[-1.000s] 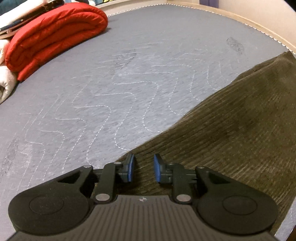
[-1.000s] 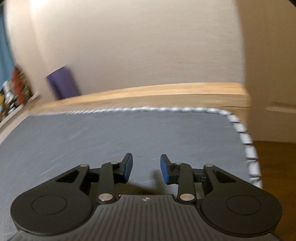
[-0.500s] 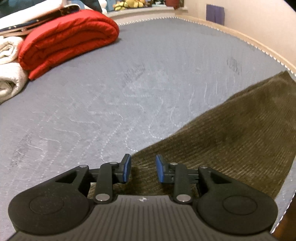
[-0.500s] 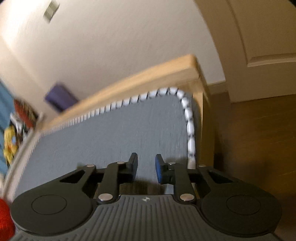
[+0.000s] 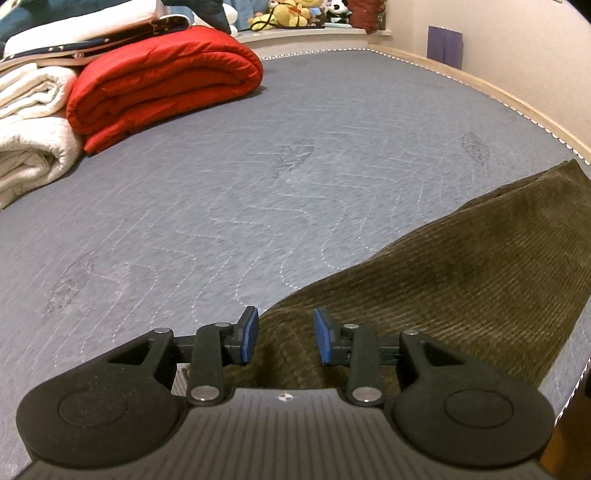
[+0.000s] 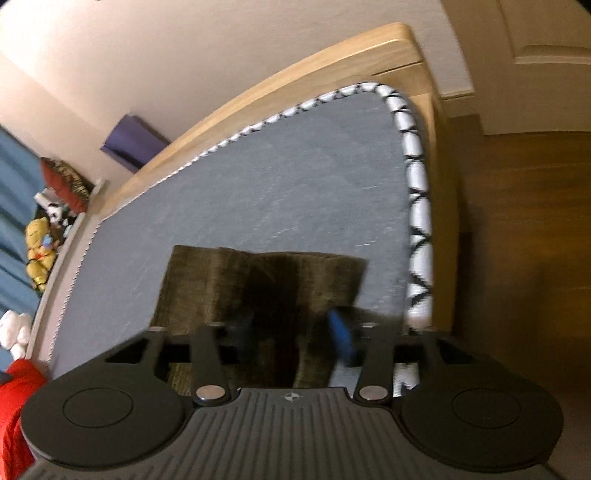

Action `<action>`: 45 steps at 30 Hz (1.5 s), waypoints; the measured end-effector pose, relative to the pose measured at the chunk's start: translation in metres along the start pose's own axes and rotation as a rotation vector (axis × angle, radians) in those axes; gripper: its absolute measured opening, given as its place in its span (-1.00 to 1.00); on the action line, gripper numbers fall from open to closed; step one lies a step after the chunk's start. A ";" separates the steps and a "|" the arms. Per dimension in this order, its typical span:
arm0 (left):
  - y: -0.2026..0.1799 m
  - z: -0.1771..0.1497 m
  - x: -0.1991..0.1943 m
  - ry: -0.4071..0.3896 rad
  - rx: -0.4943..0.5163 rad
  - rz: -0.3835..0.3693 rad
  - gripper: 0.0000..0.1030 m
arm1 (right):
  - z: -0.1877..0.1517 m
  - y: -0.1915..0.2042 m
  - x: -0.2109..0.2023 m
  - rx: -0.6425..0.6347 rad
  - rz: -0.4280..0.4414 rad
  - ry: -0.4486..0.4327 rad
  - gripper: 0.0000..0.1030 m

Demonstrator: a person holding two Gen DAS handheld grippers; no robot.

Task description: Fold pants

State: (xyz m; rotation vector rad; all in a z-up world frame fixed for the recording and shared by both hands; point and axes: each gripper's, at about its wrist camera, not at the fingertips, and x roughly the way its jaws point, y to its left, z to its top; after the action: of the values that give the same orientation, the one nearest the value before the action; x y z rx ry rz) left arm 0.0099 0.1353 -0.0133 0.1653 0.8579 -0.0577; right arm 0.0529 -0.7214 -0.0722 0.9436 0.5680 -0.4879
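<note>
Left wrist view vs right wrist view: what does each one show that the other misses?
Left wrist only: folded white towels beside the red blanket, and the open left claw over the pants' edge. Right wrist only: the wooden floor, the mattress corner with its patterned trim, and the open right claw over the pants. Both: the olive corduroy pants flat on the grey mattress, and the plush toys.

The dark olive corduroy pants (image 5: 461, 280) run off the left-wrist view's right edge; in the motion-blurred right-wrist view, the right tongs' (image 6: 295, 332) left pad melts into shadow.
</note>
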 end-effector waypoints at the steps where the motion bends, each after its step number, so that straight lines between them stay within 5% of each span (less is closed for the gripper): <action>1: 0.002 -0.001 -0.002 0.000 -0.006 -0.001 -0.26 | -0.001 0.001 0.001 -0.007 -0.006 -0.002 0.05; 11: 0.016 -0.006 -0.005 0.011 -0.046 0.003 -0.22 | 0.002 -0.008 -0.008 0.105 0.051 0.016 0.08; 19: 0.006 -0.004 -0.007 0.001 -0.022 -0.023 -0.18 | -0.010 0.009 0.000 0.047 0.150 0.109 0.08; 23: 0.007 -0.006 -0.007 0.004 -0.022 -0.024 -0.18 | -0.015 0.008 0.005 0.066 0.121 0.117 -0.02; 28: 0.015 -0.006 -0.011 -0.007 -0.039 -0.030 -0.17 | -0.006 -0.006 -0.021 0.204 0.060 -0.019 -0.52; 32: 0.021 -0.005 -0.015 -0.010 -0.058 -0.039 -0.14 | 0.004 -0.012 -0.064 0.234 -0.168 -0.244 -0.66; 34: 0.021 -0.005 -0.016 -0.005 -0.062 -0.053 -0.13 | 0.006 -0.012 -0.072 0.216 -0.197 -0.282 -0.66; 38: 0.022 -0.009 -0.015 0.037 -0.078 -0.087 -0.09 | -0.006 0.014 -0.068 0.063 -0.083 -0.238 -0.66; 41: 0.025 -0.016 -0.017 0.067 -0.102 -0.125 -0.09 | -0.018 0.038 -0.052 -0.080 0.010 -0.124 -0.52; 45: 0.034 -0.033 -0.025 0.098 -0.103 -0.140 -0.09 | -0.033 0.042 -0.014 -0.201 -0.131 0.055 -0.39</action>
State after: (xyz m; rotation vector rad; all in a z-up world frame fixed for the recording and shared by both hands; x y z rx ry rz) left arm -0.0272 0.1736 -0.0120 0.0115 0.9676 -0.1367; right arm 0.0604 -0.6702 -0.0522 0.7326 0.7181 -0.5135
